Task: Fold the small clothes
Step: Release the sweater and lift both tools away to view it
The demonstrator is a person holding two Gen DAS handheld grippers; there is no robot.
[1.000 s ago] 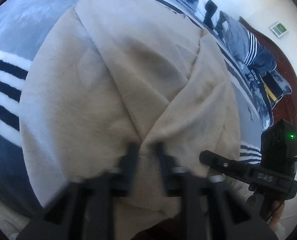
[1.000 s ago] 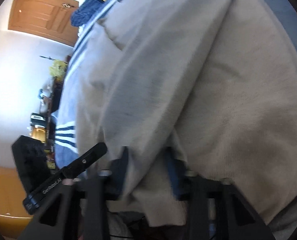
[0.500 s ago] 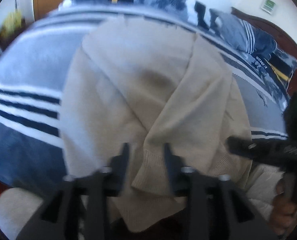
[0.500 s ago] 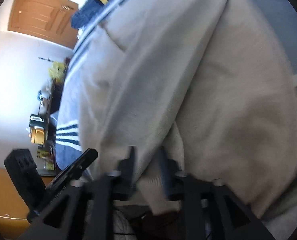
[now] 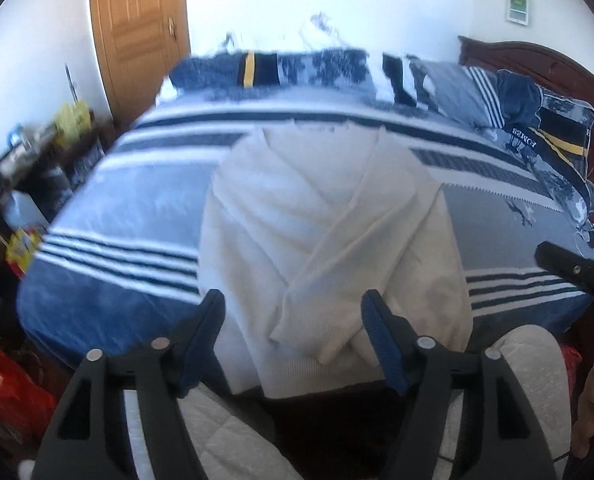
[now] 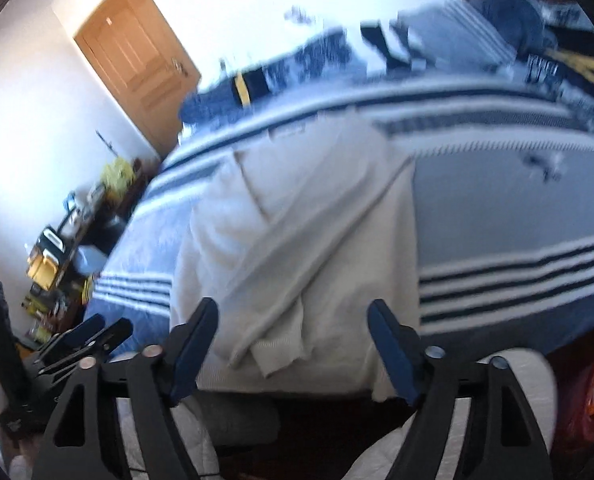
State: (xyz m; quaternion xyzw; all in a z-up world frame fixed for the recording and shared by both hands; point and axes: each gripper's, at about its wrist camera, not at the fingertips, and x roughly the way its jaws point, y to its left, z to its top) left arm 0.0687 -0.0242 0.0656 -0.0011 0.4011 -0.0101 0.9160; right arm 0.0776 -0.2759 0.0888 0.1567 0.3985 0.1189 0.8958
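A cream knit sweater (image 5: 329, 240) lies flat on the striped blue bed, its two sleeves folded across the body in a cross, cuffs near the front edge. It also shows in the right wrist view (image 6: 297, 240). My left gripper (image 5: 293, 312) is open and empty, pulled back above the bed's front edge, its jaws wide either side of the sleeve cuffs. My right gripper (image 6: 293, 320) is open and empty too, held back from the hem. The left gripper's tip (image 6: 93, 332) shows at the lower left of the right wrist view; the right gripper's tip (image 5: 569, 268) shows at the right of the left wrist view.
The bed (image 5: 129, 216) has a blue, grey and white striped cover, with pillows (image 5: 477, 96) by a dark wooden headboard (image 5: 537, 60). A wooden door (image 5: 137, 40) stands at the back left. A cluttered shelf (image 5: 25, 160) runs along the left wall. White quilted fabric (image 5: 217, 432) lies below the grippers.
Both grippers have let go of the sleeve cuffs, opened wide and pulled back and up from the sweater, so the whole bed is in view. The sleeves stay crossed on the body.
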